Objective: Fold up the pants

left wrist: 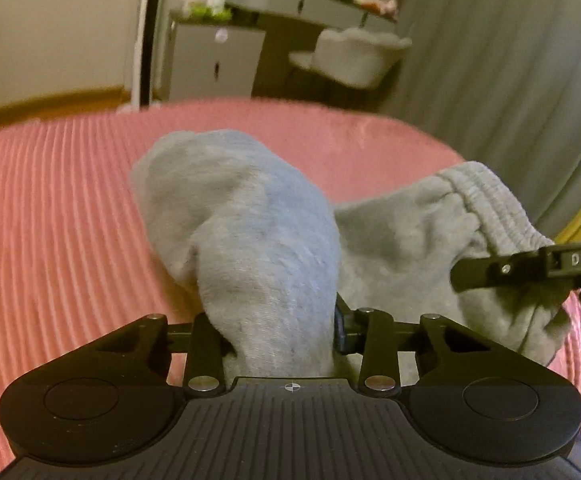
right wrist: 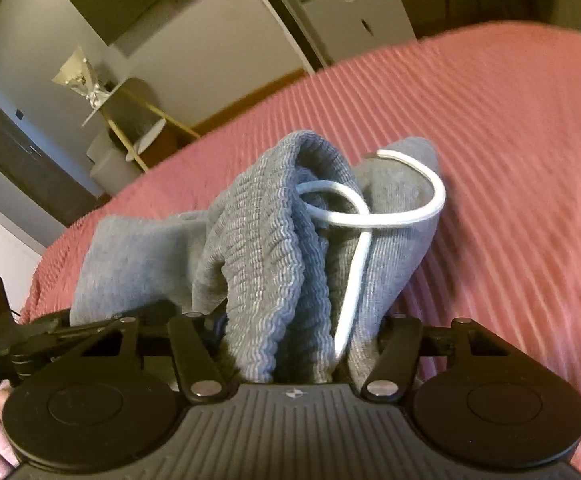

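**Both grippers full of sweatpants, here's what worries me**

The grey pants [left wrist: 250,232] are bunched up and lifted off the pink ribbed bedspread [left wrist: 50,220], held at both ends of the bundle. The left gripper [left wrist: 278,336] is clamped on a thick wad of the plain fleece part, and the fabric fills the whole gap between its fingers. The right gripper [right wrist: 306,344] is closed on the elastic waistband [right wrist: 262,248], which rises in a ribbed hump right in front of the camera, with more cloth trailing down to the bed behind it.

Things I think could go sideways:

- The white drawstring [right wrist: 402,216] hangs in a loose loop over the waistband, and one strand runs down into the right gripper. If it's pinched along with the fabric, I'd guess it drags out or ends up tangled inside the fold.
- Both grips are on fat, multi-layer wads. Fleece is slippery-ish, so a layer could slide out mid-move and leave a lopsided fold.
- The two grippers sit close together, so the legs are crumpled, not flat. Laying it down like this probably bakes in wrinkles.
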Motion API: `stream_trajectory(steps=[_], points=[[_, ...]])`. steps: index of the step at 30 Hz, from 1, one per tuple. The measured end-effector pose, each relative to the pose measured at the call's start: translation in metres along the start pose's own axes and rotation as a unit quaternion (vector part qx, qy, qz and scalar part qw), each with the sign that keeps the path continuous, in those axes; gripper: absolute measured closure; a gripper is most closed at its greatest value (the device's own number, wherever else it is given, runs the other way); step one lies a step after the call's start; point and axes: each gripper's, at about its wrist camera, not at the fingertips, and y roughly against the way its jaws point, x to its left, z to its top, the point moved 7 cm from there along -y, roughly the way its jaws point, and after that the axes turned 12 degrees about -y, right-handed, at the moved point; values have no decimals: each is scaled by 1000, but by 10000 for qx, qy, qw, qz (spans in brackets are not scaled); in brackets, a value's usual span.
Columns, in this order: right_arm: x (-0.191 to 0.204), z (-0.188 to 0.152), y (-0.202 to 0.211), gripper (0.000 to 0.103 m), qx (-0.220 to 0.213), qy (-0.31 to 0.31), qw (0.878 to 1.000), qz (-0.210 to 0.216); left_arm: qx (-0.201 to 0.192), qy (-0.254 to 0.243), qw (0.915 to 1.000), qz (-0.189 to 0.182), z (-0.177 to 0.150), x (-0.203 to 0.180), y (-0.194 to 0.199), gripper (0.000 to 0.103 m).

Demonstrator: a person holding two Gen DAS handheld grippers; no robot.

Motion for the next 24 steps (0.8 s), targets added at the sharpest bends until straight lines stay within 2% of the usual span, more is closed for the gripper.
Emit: stream_trajectory(steps=[3,4,5,6,7,8,9,10,12,14,15,17,19,20,22,23,24], points=[[10,24,1,43,-299,29,9995,24,-192,-119,9995,238,29,4,-6,63],[10,33,-1,42,-416,66,9991,16,-210,-96,9991,352,37,8,-11,60],[10,42,-4,38,-507,114,9986,-26,-211,-100,9986,470,42,13,-17,55],[6,51,-9,29,-543,95,9984,-79,-151,-107,9974,692,46,20,-26,44],[-1,59,-14,25,-574,17,9982,-183,-39,-107,9943,1061,44,32,-31,31],[-13,68,-18,16,-652,-109,9966,-497,154,-144,9895,1427,41,42,-36,28],[-25,74,-20,14,-695,-240,9940,-811,369,-240,9825,1808,35,50,-38,29],[-36,79,-15,14,-838,-371,9903,-1048,450,-357,9780,2008,29,55,-35,28],[-45,78,3,2,-1208,-497,9847,-1155,373,-461,9724,2255,20,55,-22,24],[-41,68,16,3,-1420,-433,9845,-937,62,-217,9758,2174,14,44,-6,15],[-36,61,16,3,-1396,-362,9856,-886,-90,-79,9811,1932,11,37,0,10],[-18,42,11,3,-1322,73,9881,-780,-317,130,9901,1358,6,13,6,7],[-3,28,-2,3,-1270,711,9843,-996,-237,28,9953,935,-3,-9,-2,6],[1,21,-8,3,-1334,1061,9768,-1295,-77,-130,9954,947,-11,-15,-11,6],[-1,9,-22,3,-1254,1707,9545,-2099,502,-604,9855,1501,-31,-10,-26,5],[-10,6,-28,3,-1200,2002,9346,-2683,597,-628,9817,1694,-39,-4,-25,5],[-10,4,-28,3,-1181,2135,9293,-2773,604,-492,9783,1918,-43,5,-19,5]])
